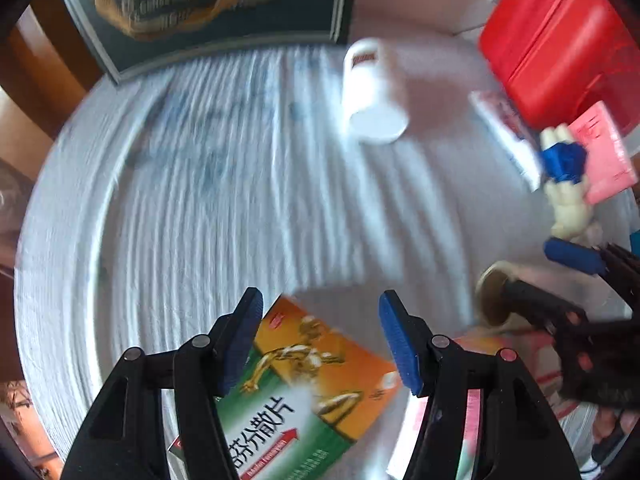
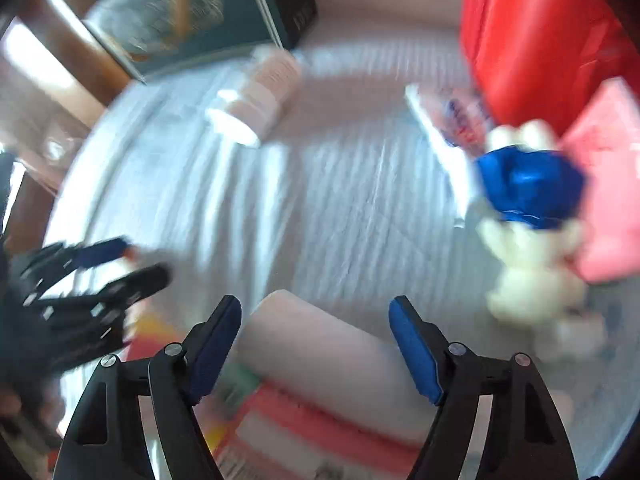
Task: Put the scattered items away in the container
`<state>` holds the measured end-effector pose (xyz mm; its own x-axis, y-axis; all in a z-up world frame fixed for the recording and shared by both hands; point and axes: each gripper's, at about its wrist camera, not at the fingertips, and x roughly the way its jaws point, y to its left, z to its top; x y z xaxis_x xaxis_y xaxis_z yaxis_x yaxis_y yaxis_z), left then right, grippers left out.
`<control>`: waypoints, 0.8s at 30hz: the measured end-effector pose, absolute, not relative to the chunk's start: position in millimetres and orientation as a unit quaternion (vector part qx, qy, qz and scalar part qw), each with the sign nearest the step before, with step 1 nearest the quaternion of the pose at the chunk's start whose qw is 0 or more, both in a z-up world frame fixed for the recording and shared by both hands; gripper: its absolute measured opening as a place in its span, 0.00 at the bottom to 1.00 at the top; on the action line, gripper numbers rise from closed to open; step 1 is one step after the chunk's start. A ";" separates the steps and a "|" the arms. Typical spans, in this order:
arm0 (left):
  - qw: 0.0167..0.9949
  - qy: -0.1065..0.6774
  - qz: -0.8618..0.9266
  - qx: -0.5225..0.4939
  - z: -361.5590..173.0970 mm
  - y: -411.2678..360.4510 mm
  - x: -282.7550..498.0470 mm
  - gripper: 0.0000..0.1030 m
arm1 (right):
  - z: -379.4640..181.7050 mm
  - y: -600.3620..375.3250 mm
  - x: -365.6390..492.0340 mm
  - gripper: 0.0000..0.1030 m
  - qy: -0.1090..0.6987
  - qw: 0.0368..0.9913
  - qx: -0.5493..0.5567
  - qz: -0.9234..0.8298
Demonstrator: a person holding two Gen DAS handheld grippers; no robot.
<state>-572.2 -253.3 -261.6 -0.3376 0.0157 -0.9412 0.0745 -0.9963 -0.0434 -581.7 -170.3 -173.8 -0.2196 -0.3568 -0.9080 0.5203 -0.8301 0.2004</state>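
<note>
My left gripper [image 1: 320, 336] is open above an orange and green medicine box [image 1: 304, 384] lying between its fingers on the white cloth. My right gripper [image 2: 316, 340] is open over a pale roll [image 2: 320, 352] resting on a pink and white box [image 2: 320, 432]. A white pill bottle [image 1: 374, 92] lies on its side further back, also in the right wrist view [image 2: 256, 100]. A white toy figure with a blue top [image 1: 566, 184] lies at the right, also in the right wrist view [image 2: 532, 224]. A red container [image 1: 560, 36] stands at the back right.
A dark framed box [image 1: 208, 8] stands at the back left. A pink booklet [image 1: 600, 152] and a white packet [image 1: 504, 128] lie by the red container. The right gripper [image 1: 576, 300] shows at the left view's right edge. Wooden furniture lies beyond the cloth's left edge.
</note>
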 end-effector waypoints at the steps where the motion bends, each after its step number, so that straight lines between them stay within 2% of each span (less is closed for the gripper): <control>1: 0.018 0.039 -0.825 0.563 -251.0 -249.1 -575.9 0.58 | -156.2 -157.5 -579.2 0.81 0.058 0.281 0.539 -0.792; 2: 0.019 0.042 -0.832 0.552 -241.0 -245.6 -582.0 0.59 | -142.4 -143.6 -578.5 0.93 0.044 0.277 0.524 -0.804; 4: 0.020 0.047 -0.843 0.535 -226.1 -239.3 -602.7 0.60 | -114.1 -111.9 -584.4 1.00 0.029 0.253 0.489 -0.834; 8: 0.050 0.039 -0.842 0.535 -234.5 -239.5 -664.9 0.63 | -106.0 -62.3 -625.8 1.00 0.032 0.185 0.476 -0.859; 15: 0.053 0.032 -0.808 0.586 -294.6 -223.9 -711.1 0.64 | -178.6 -45.8 -684.7 1.00 0.017 0.185 0.501 -0.846; 16: 0.050 0.028 -0.810 0.583 -299.0 -221.1 -710.9 0.64 | -190.8 -48.4 -690.8 0.99 0.023 0.177 0.504 -0.845; 19: 0.023 0.021 -0.820 0.572 -296.0 -209.7 -702.8 0.44 | -213.9 -53.7 -696.4 0.89 0.041 0.151 0.506 -0.848; 21: -0.001 0.013 -0.813 0.582 -294.0 -197.2 -692.4 0.44 | -213.6 -55.6 -691.7 0.87 0.040 0.160 0.507 -0.846; 24: -0.028 0.014 -0.802 0.597 -289.2 -178.0 -668.2 0.44 | -205.7 -61.5 -670.4 0.78 0.040 0.203 0.519 -0.829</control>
<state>-668.2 -178.0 -289.2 -0.2856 0.0622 -0.9563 -0.0278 -0.9980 -0.0566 -670.4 -61.5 -205.7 -0.3790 -0.2952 -0.8770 0.3779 -0.9145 0.1445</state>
